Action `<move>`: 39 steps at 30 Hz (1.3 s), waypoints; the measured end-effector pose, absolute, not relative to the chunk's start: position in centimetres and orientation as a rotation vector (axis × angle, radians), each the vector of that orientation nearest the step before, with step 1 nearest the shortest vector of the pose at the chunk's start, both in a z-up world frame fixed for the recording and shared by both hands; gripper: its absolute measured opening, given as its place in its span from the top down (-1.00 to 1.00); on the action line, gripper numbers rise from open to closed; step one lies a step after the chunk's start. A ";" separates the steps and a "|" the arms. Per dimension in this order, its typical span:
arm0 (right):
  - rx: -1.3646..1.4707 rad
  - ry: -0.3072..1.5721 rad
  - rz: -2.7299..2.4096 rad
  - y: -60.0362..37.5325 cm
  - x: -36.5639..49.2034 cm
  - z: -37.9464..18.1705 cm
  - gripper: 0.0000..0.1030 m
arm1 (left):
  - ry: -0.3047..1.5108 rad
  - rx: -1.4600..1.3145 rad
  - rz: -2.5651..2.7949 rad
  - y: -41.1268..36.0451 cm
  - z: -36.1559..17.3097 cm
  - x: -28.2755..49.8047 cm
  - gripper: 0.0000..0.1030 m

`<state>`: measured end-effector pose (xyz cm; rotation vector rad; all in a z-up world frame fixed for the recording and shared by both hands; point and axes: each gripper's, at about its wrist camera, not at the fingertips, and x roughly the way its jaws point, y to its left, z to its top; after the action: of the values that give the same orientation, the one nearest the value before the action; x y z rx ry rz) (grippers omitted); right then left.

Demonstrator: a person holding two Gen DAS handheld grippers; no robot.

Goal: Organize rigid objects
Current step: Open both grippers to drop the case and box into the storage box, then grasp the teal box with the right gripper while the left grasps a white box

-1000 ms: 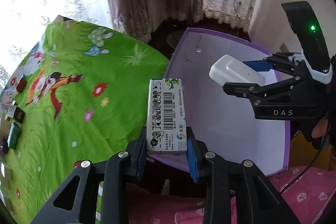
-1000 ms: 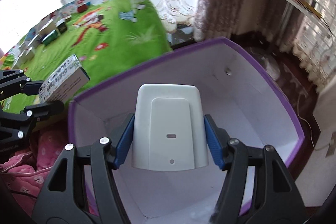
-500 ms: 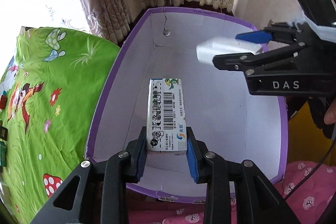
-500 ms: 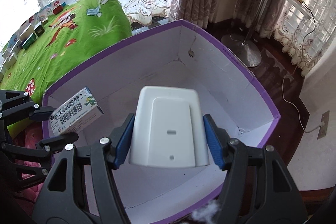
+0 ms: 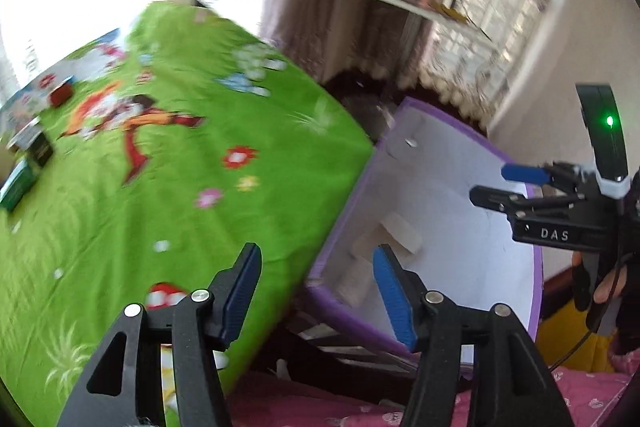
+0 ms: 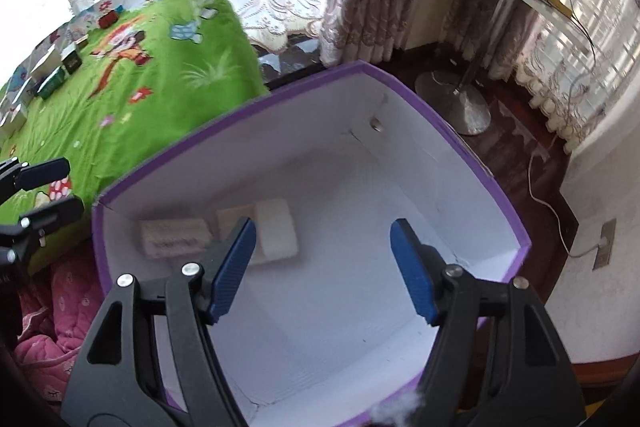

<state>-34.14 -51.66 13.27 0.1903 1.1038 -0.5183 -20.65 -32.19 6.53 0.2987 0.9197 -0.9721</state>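
White boxes (image 6: 256, 233) on purple bin (image 6: 516, 223) floor, below both empty, wide-open hand-held grippers (image 6: 324, 267) (image 5: 316, 291).

Purple-edged box (image 6: 472, 163): matt white card walls, faintly ribbed floor. White case (image 6: 277, 229) in its near-left corner: smooth plastic. Bedspread (image 6: 152, 67): printed green cloth. Quilt (image 6: 44, 339): pink stitched cloth. Right gripper (image 6: 323, 267): matt black plastic, ribbed blue pads (image 6: 412, 273), bright metal rivets.

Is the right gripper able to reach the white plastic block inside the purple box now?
Probably yes: the right gripper is open above the purple box, with nothing covering the white plastic block.
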 end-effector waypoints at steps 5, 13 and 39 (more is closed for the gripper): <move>0.127 1.079 -0.380 -47.4 -29.3 14.1 -0.42 | 0.883 0.157 -0.776 -25.1 7.4 -16.3 -0.22; 0.044 1.083 -0.029 -37.3 -18.6 12.2 -0.45 | 0.865 0.122 -0.362 -11.4 5.2 -11.0 -0.29; -0.410 1.085 0.685 -21.7 6.9 4.2 -0.36 | 0.991 -0.083 -0.130 -2.2 3.2 -1.7 -0.33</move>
<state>6.90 -21.67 4.15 -0.4101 1.0854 0.6850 -1.73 -2.17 3.17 -0.0828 0.9908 -0.1299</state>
